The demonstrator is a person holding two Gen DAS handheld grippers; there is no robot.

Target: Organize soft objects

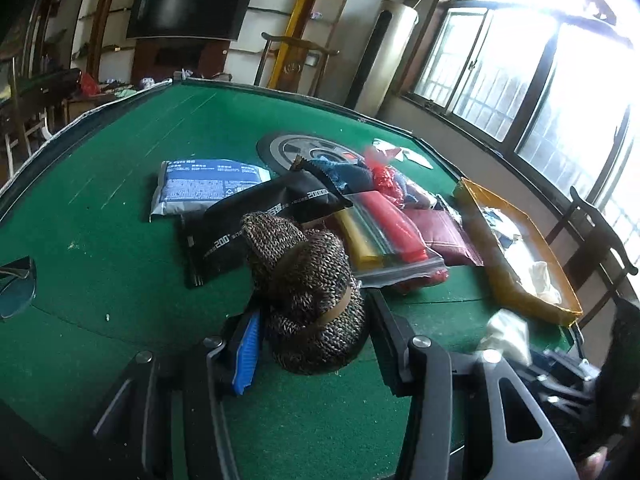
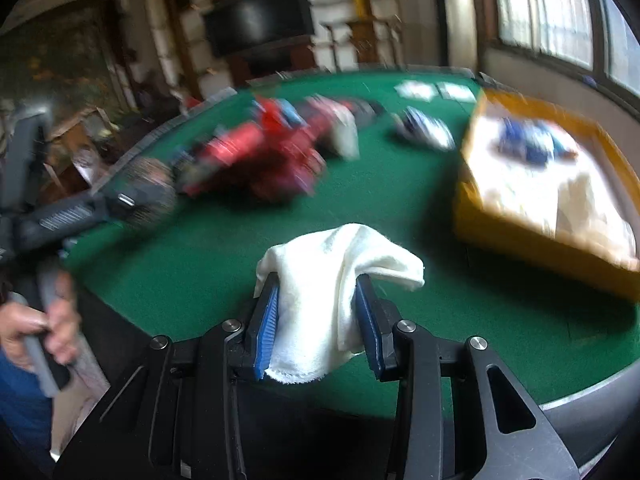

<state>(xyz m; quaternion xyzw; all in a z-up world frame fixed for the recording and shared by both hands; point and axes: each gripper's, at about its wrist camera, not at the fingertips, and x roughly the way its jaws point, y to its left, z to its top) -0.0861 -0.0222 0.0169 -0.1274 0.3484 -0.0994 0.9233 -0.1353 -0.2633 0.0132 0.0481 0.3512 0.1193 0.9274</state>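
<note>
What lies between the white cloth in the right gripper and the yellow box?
Nothing visible does. The white cloth is clamped in the right gripper, and only bare green felt lies between it and the yellow box at right.

Item count: one knitted hat [image 1: 308, 296], one white cloth [image 2: 336, 280], one yellow box [image 1: 516, 280], one blue-white packet [image 1: 208, 188], one black pouch [image 1: 256, 220], one zip bag [image 1: 384, 240].

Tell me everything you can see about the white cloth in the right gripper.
The white cloth looks like soft terry, crumpled and folded over itself. It is pinched between the right gripper's blue-padded jaws, draped over both tips with a frayed edge hanging below. It is held above the green table, left of the yellow box.
</note>
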